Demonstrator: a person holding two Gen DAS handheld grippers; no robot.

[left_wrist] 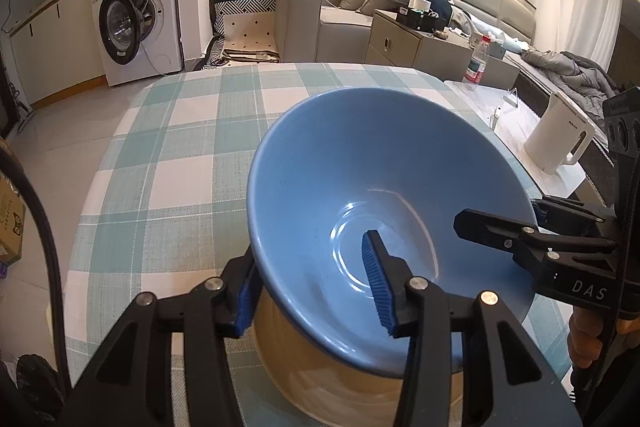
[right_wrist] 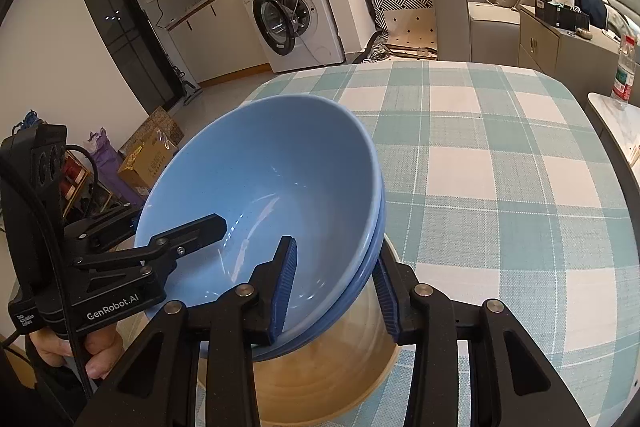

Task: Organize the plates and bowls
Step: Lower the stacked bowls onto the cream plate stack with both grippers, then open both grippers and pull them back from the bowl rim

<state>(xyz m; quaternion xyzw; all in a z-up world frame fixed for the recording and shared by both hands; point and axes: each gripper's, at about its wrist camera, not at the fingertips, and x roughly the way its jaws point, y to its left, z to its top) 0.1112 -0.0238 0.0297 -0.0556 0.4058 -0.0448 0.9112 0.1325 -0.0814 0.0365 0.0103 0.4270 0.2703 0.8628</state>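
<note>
Blue bowl, nested in a second blue bowl, over tan bowl. Left gripper jaws straddle rim, loosened; right gripper jaws grasp both rims.

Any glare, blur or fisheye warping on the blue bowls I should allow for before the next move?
Left wrist view: sharp, no motion blur; pale streaks of glare on the floor of the blue bowl; the table edge bows from the lens. Right wrist view: also sharp; similar streaks inside the bowl; dark vignette in the corners.
</note>
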